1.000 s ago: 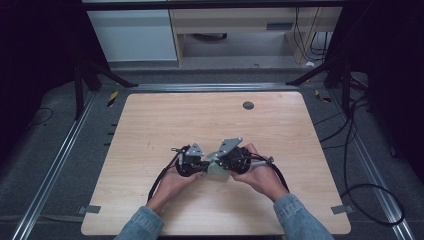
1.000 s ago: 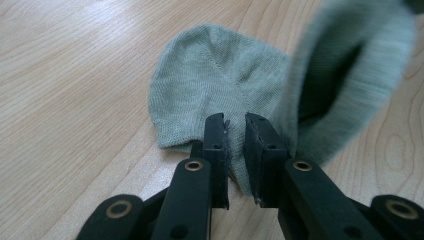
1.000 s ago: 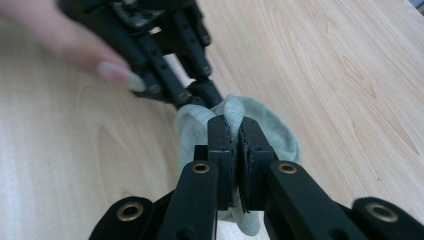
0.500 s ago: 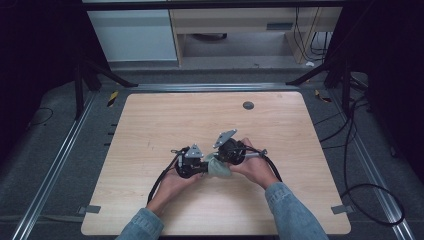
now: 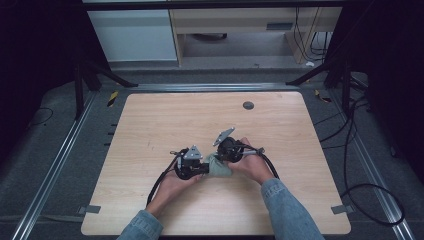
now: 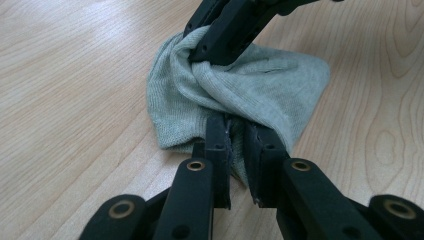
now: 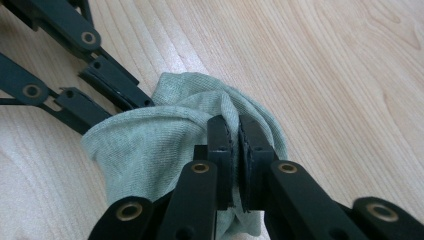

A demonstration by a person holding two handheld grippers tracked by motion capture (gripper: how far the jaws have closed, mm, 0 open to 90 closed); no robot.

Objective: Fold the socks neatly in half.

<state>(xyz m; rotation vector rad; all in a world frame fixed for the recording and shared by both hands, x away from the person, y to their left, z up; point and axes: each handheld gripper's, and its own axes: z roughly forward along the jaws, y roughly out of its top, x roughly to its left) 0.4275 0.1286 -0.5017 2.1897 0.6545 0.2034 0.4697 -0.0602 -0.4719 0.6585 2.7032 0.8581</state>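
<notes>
A bunched grey-green knit cloth [image 5: 218, 167] lies on the wooden table [image 5: 150, 125], a little in front of its middle. My left gripper [image 5: 204, 168] comes at it from the left and is shut on a fold at the cloth's near edge [image 6: 260, 90]; its jaws [image 6: 235, 125] pinch the fabric. My right gripper [image 5: 223, 159] comes from the right, tilted down, and is shut on a gathered ridge of the cloth [image 7: 150, 140]; its jaws [image 7: 234, 122] are nearly touching. Each gripper view shows the other gripper clamped on the far side: the right gripper [image 6: 225, 40] and the left gripper [image 7: 115, 85].
A small dark round disc [image 5: 248, 105] sits in the tabletop near the far edge. Black cables [image 5: 160, 182] trail from both grippers toward the front. Metal rails [image 5: 55, 170] run beside the table, with shelving [image 5: 135, 35] behind it.
The right hand has shifted slightly left and lower, tipping its gripper more steeply onto the cloth. The left hand and its gripper have stayed in place.
</notes>
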